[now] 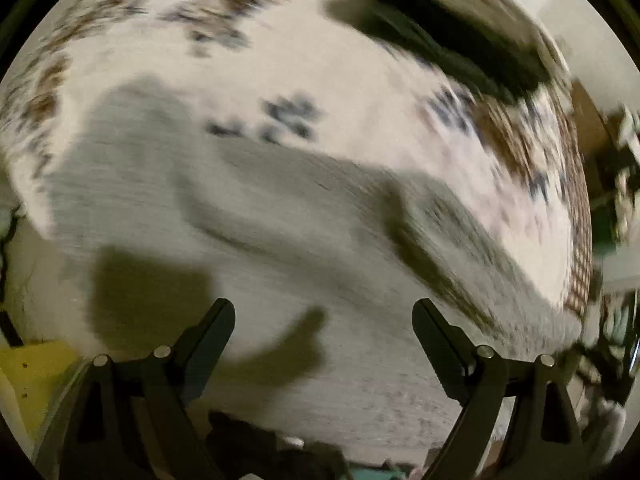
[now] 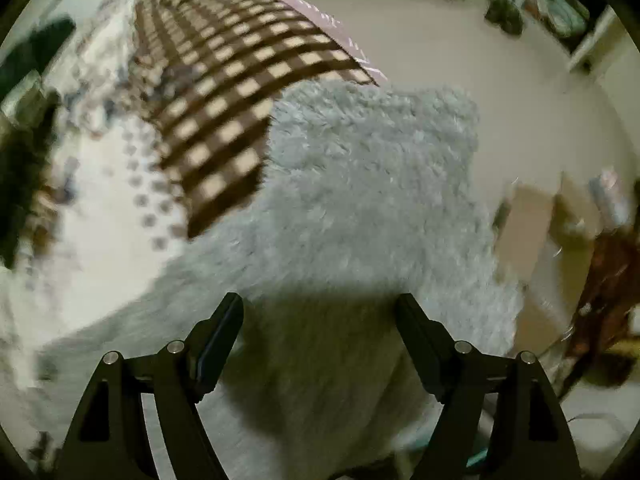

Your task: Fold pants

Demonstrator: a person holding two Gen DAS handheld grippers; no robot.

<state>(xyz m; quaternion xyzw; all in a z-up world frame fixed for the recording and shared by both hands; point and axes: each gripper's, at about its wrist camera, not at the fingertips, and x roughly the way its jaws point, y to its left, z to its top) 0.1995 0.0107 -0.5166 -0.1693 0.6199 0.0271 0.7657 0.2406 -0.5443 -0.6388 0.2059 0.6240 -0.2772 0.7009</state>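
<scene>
Left gripper (image 1: 323, 312) spread wide, empty, above grey pants (image 1: 280, 216) lying flat on patterned bedspread (image 1: 248, 60). Right gripper (image 2: 320, 308) parted, holding nothing, over fluffy pale fabric (image 2: 360, 184) beside checked blanket (image 2: 224, 92).

A brown checked blanket (image 2: 224, 92) lies on patterned bedding (image 1: 280, 40).

Pants (image 2: 360, 184) – pale grey-white, fluffy pile fabric, spread flat on the bed, upper edge butting the brown checked blanket; left view shows them (image 1: 280, 216) blurred, same pale grey.
</scene>
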